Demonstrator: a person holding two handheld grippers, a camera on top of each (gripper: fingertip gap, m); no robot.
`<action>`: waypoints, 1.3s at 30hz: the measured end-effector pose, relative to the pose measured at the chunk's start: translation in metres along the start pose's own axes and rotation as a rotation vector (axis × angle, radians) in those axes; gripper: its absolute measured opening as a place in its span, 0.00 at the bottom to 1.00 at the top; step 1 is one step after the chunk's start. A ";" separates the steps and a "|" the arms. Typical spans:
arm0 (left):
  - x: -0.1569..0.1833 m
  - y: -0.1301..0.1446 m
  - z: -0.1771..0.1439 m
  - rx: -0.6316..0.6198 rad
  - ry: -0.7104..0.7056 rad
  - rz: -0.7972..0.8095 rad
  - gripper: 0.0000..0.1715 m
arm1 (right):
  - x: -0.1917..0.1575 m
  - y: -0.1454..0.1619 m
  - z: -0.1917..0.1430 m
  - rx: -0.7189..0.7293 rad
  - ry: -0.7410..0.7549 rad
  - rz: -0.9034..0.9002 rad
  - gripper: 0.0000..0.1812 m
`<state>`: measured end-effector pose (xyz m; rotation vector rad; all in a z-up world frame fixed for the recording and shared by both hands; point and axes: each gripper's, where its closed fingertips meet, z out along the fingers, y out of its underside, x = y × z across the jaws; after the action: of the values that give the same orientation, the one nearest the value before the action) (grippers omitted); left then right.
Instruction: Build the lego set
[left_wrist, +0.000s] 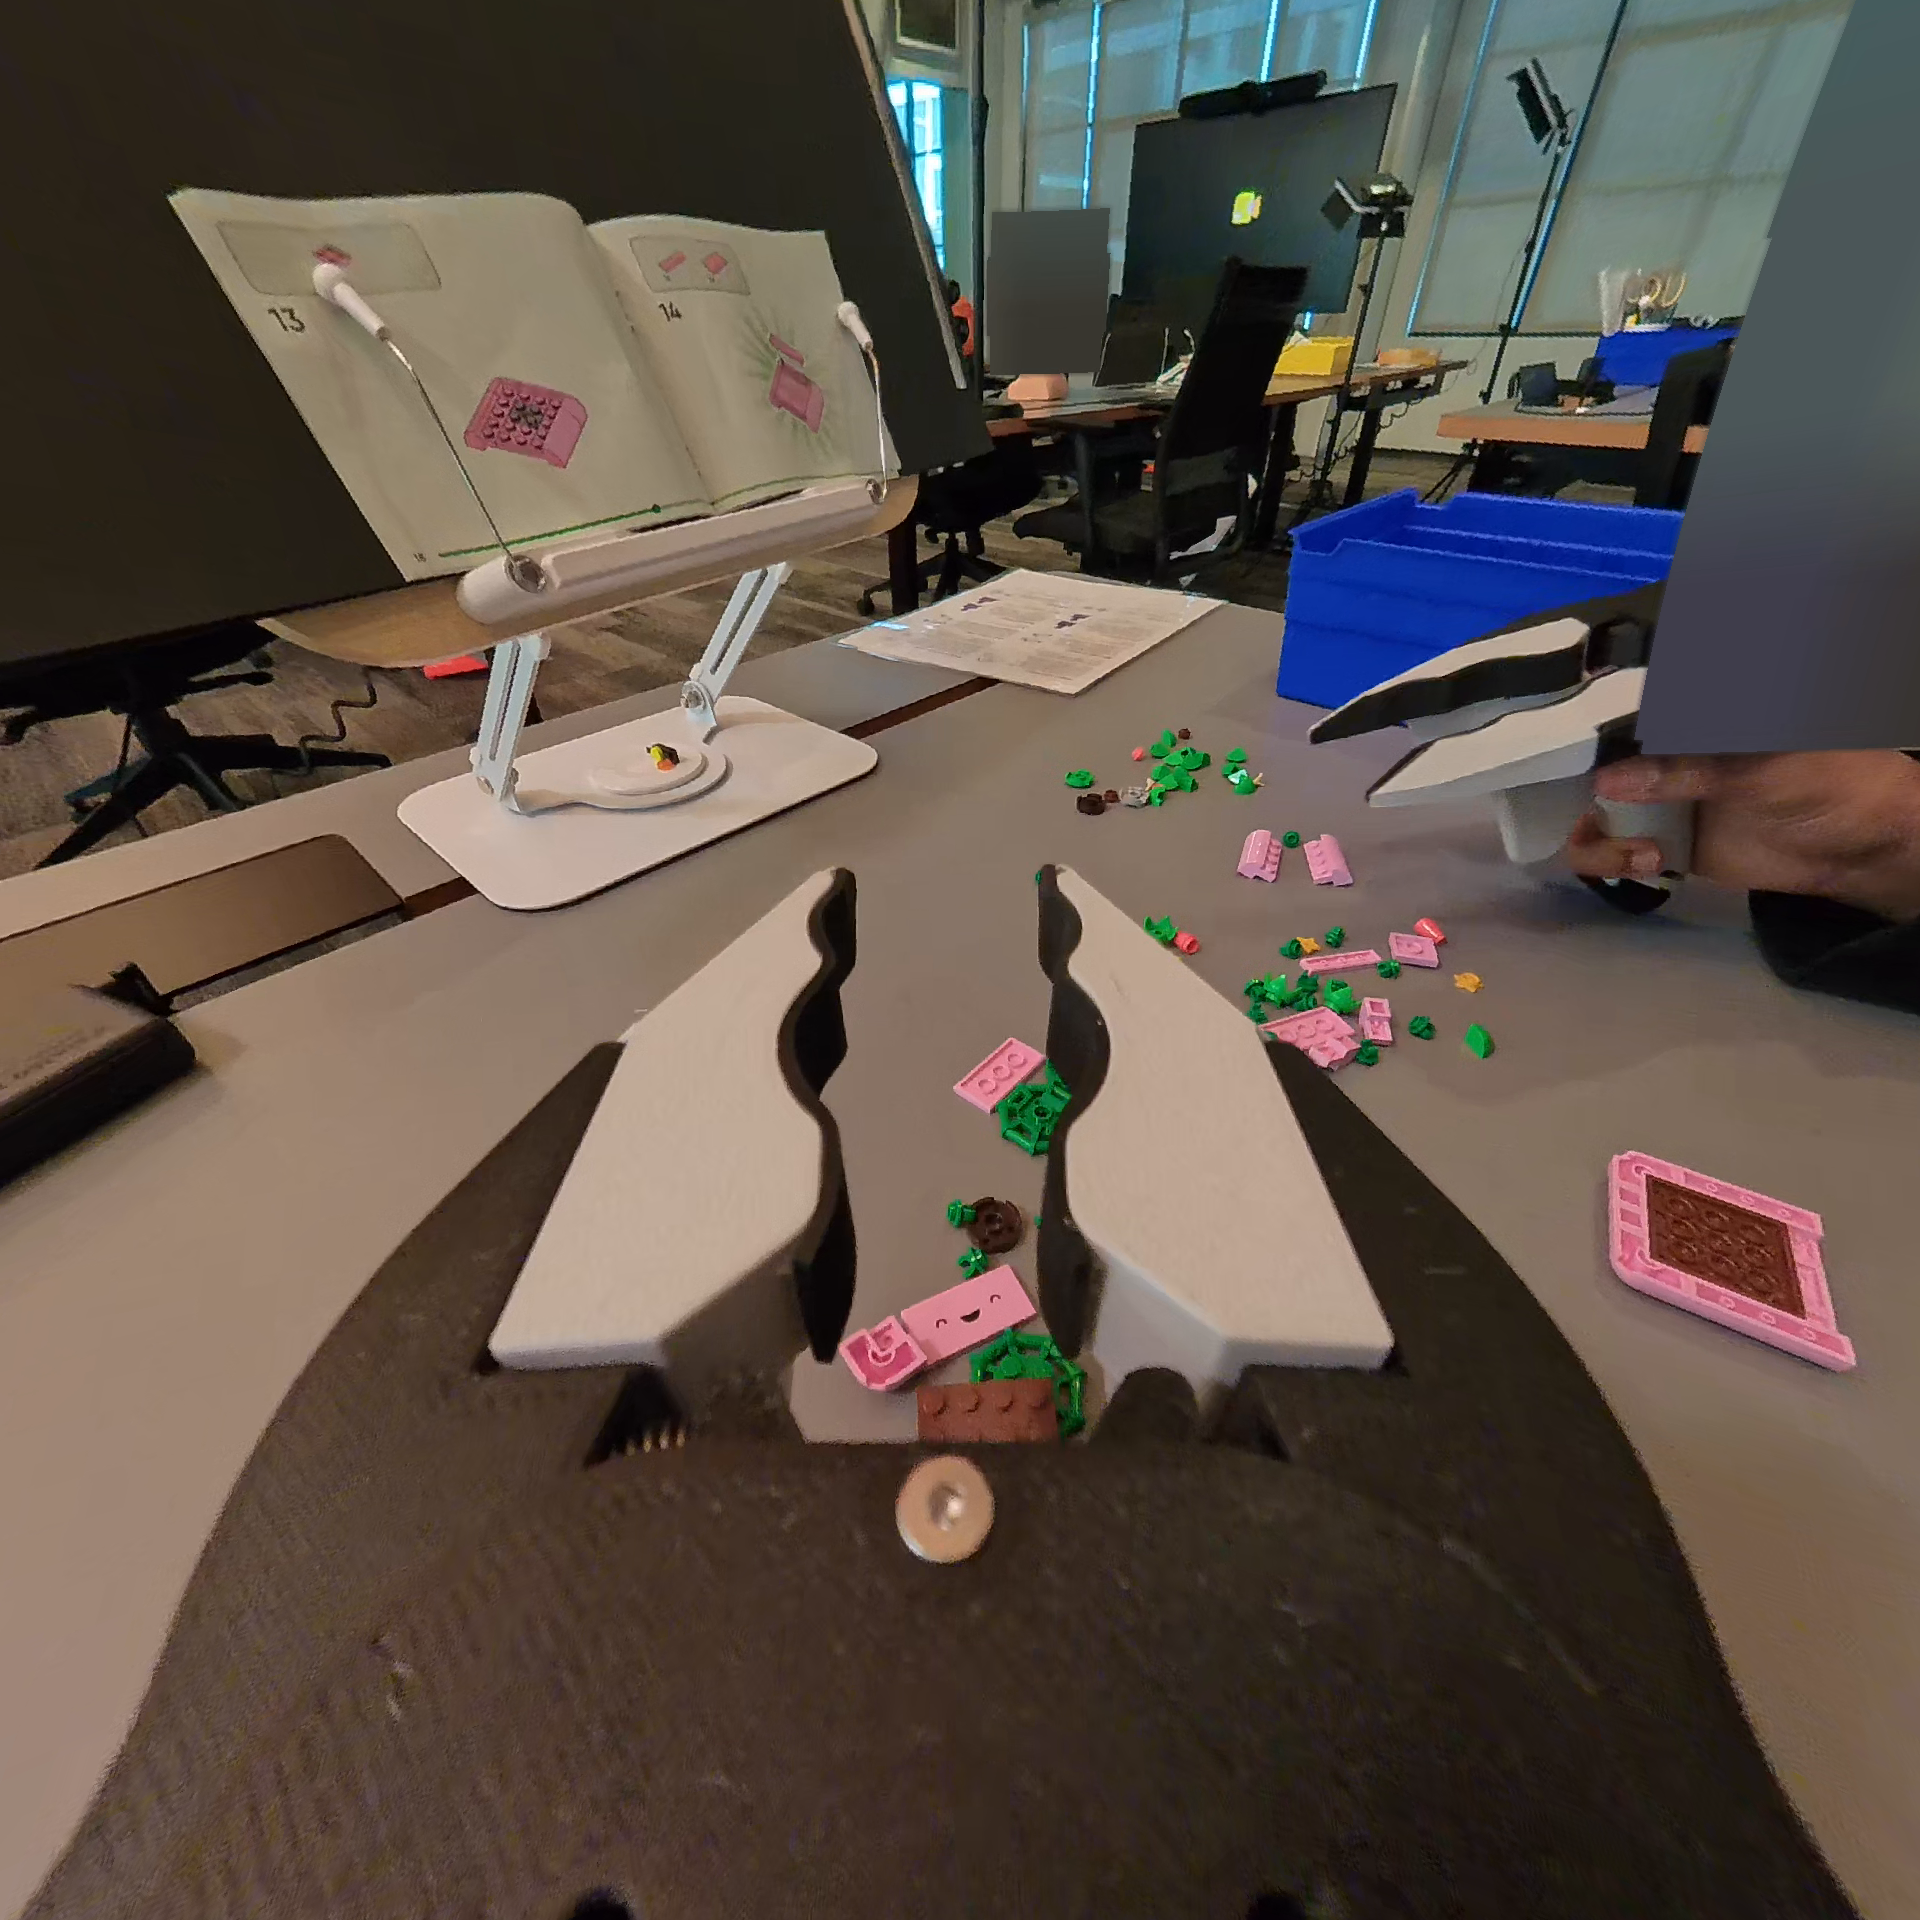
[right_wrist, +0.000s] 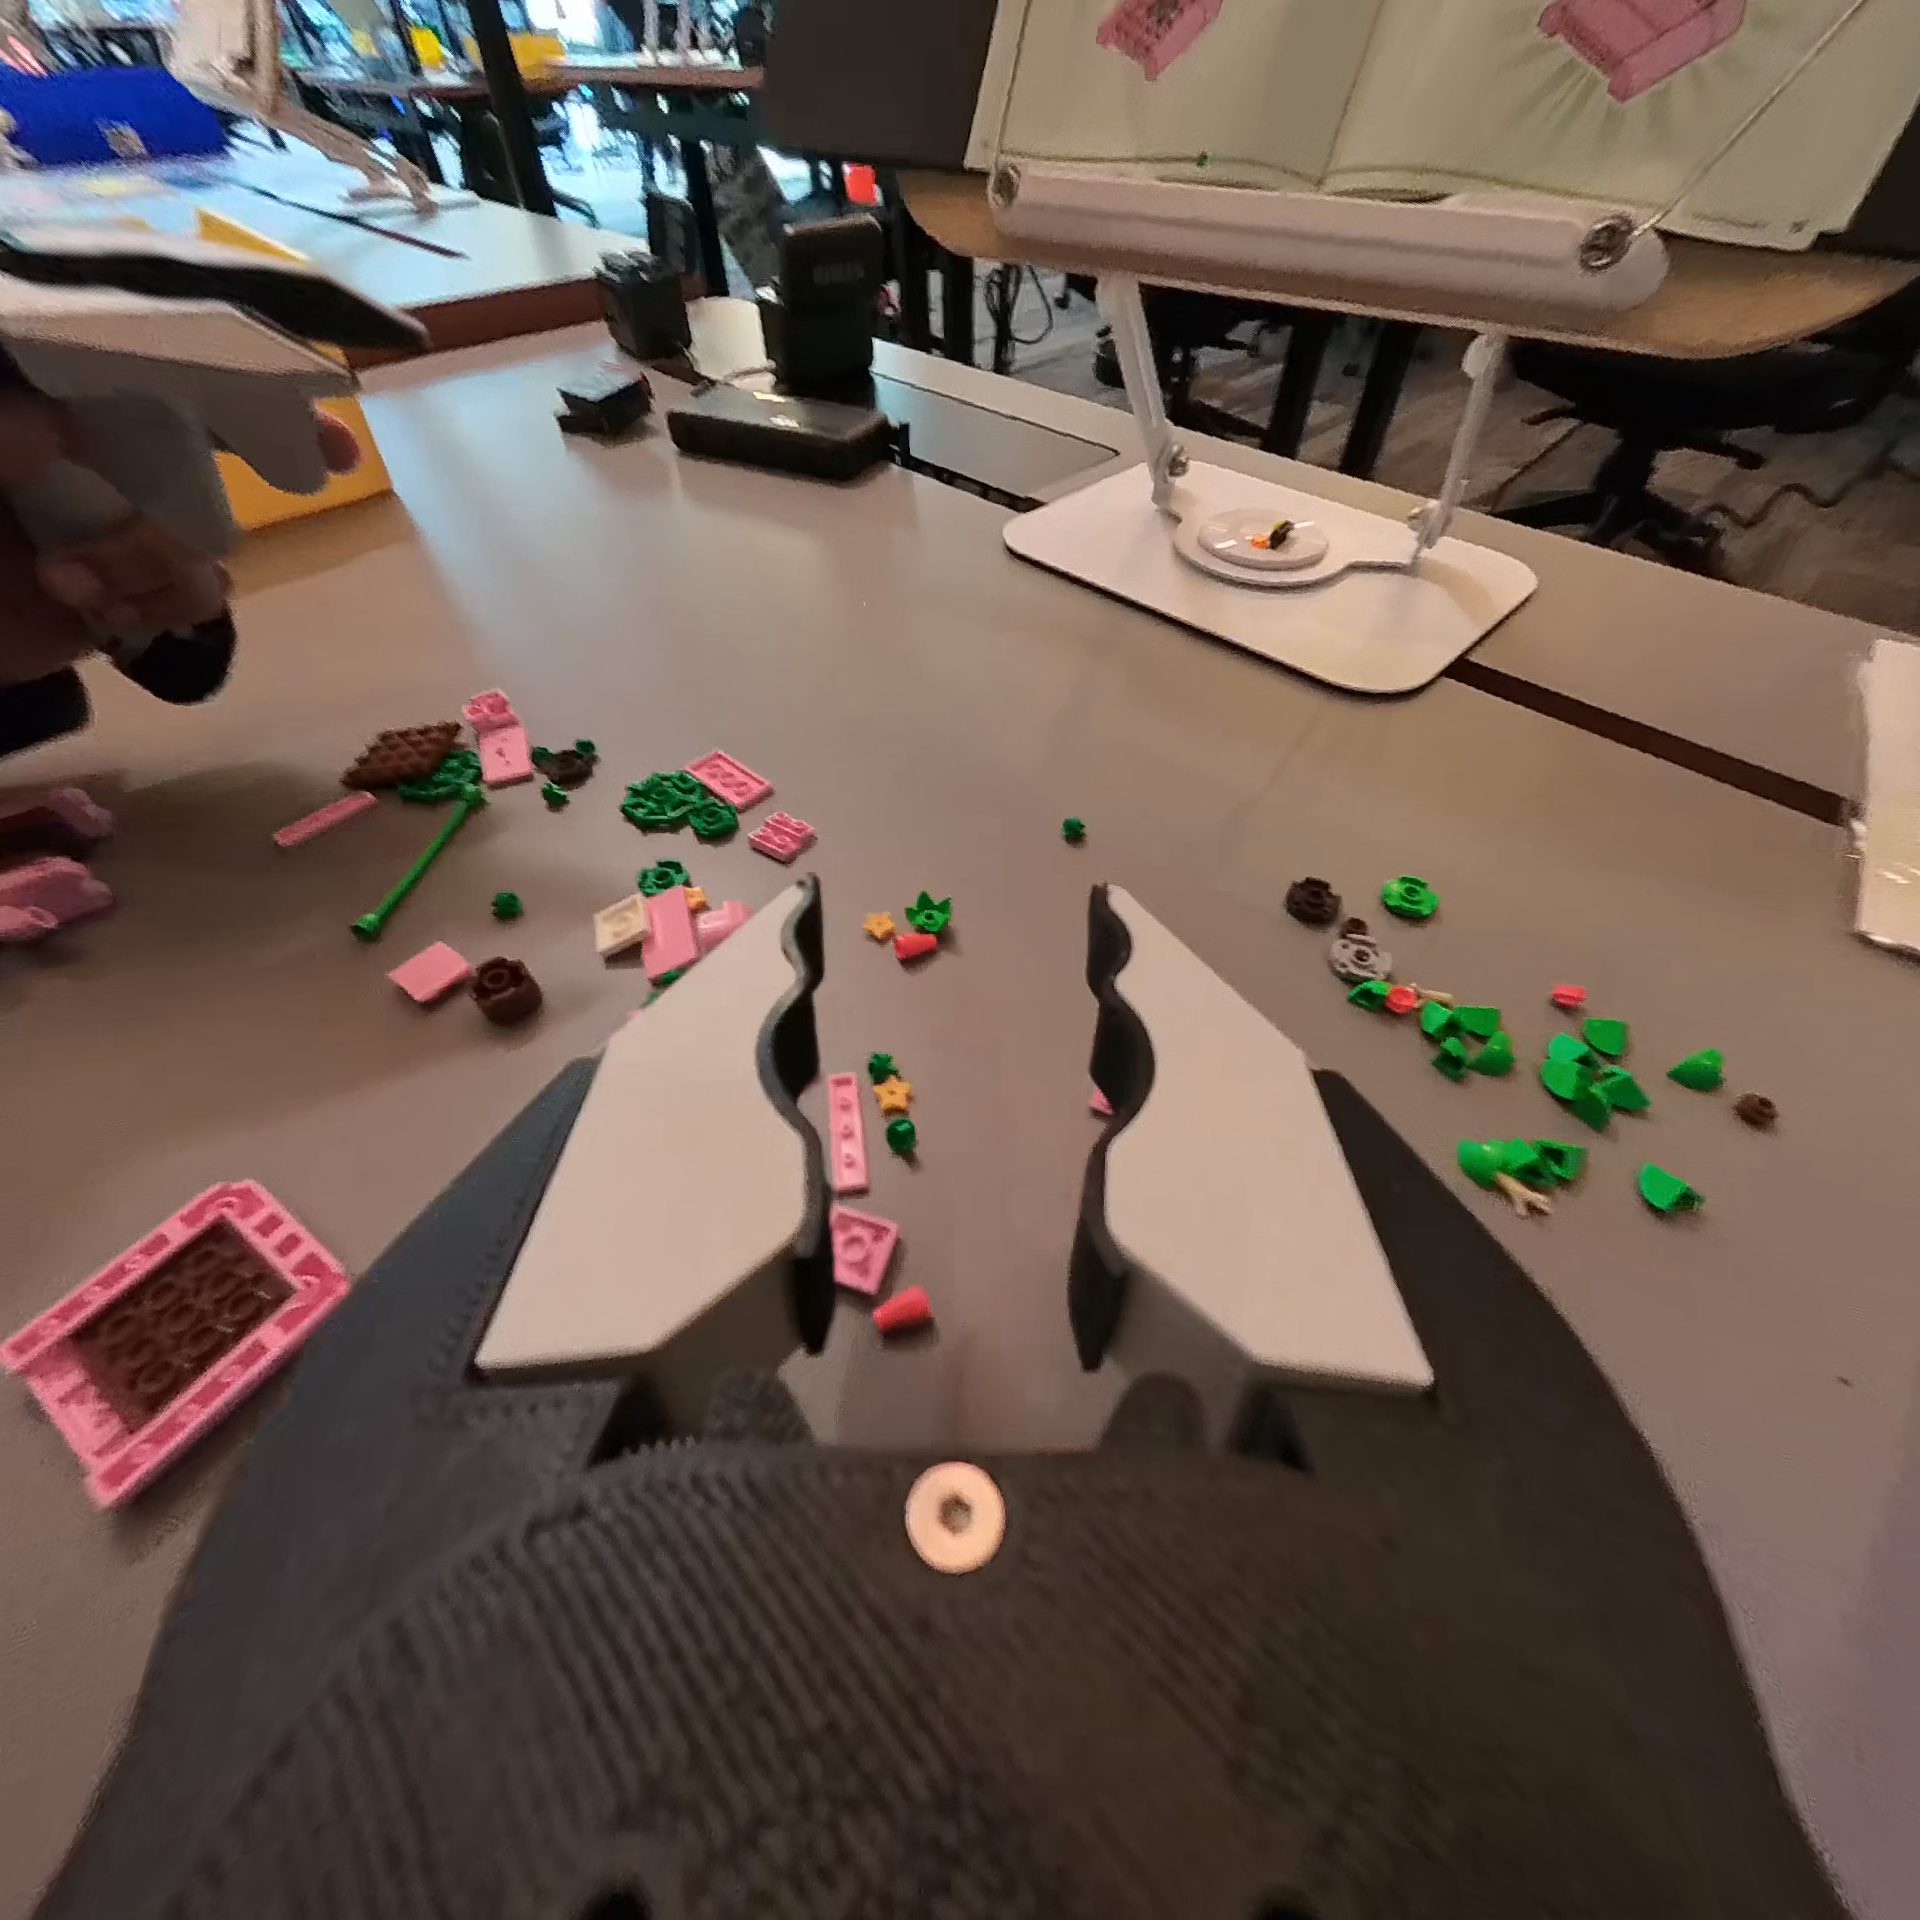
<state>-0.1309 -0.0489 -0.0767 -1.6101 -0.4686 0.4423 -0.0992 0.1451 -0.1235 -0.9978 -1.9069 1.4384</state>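
both grippers hover parted and empty; the left gripper (left_wrist: 945, 894) should close squarely on the pink smiley tile (left_wrist: 966, 1314) at six o'clock, while the right gripper (right_wrist: 954, 899) steadies the pink-and-brown base (right_wrist: 177, 1335).

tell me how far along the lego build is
Done: one pink frame with a brown plate set inside lies on the table. In hand: nothing; the left hand-held gripper and right hand-held gripper are both open and empty. Left: most of it; loose pink and green pieces lie scattered, and the instruction booklet stands open.
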 end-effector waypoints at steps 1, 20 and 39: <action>-0.001 0.001 0.000 -0.003 -0.004 -0.004 0.20 | -0.002 -0.001 0.000 0.007 -0.018 0.011 0.28; -0.012 0.021 0.006 -0.082 -0.042 -0.021 0.22 | -0.010 0.005 0.001 -0.008 -0.142 0.101 0.08; -0.004 0.006 0.003 -0.026 -0.039 0.016 0.19 | -0.012 0.012 -0.002 -0.072 -0.151 0.144 0.04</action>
<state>-0.1355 -0.0491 -0.0830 -1.6338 -0.4936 0.4823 -0.0882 0.1383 -0.1342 -1.1072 -2.0426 1.5759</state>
